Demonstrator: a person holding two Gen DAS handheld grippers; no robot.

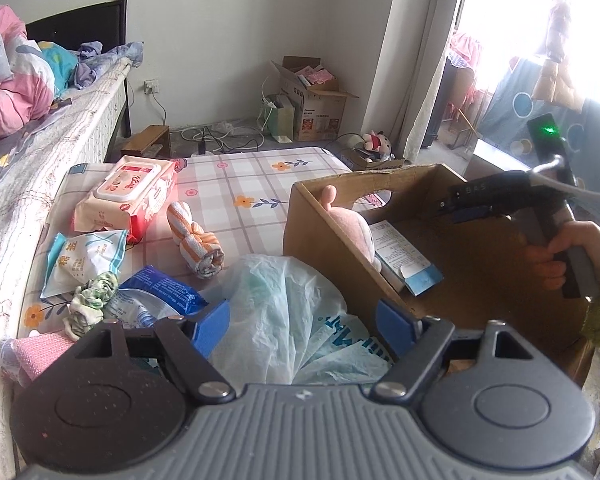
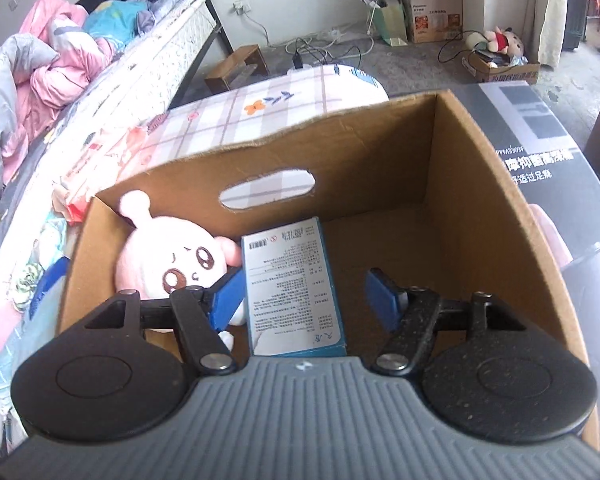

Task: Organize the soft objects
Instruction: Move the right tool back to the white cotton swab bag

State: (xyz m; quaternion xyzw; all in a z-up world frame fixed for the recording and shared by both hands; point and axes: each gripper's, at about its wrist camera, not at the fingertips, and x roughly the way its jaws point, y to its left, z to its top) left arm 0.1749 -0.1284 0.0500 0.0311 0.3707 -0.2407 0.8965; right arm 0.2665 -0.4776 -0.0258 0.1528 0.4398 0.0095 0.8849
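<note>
An open cardboard box [image 1: 320, 236] [image 2: 380, 148] stands on the checked floral mattress [image 1: 256, 184]. Inside it, a pink plush toy [image 1: 354, 226] [image 2: 168, 260] leans in the left corner with a blue-and-white carton [image 1: 404, 256] [image 2: 292, 280] beside it. My right gripper [image 2: 306, 300] [image 1: 456, 208] hovers open over the box. The carton lies between its fingers, with a gap on the right side. My left gripper [image 1: 304, 320] is open above a crumpled translucent plastic bag [image 1: 276, 300], just left of the box.
Left of the bag lie a rolled striped towel [image 1: 196, 240], a wet-wipes pack [image 1: 128, 196], a cotton-swab bag [image 1: 84, 260], a green-white scrunched cloth [image 1: 92, 300], a blue packet [image 1: 160, 292] and a pink cloth [image 1: 40, 352]. A bed [image 1: 60, 120] with quilts runs along the left.
</note>
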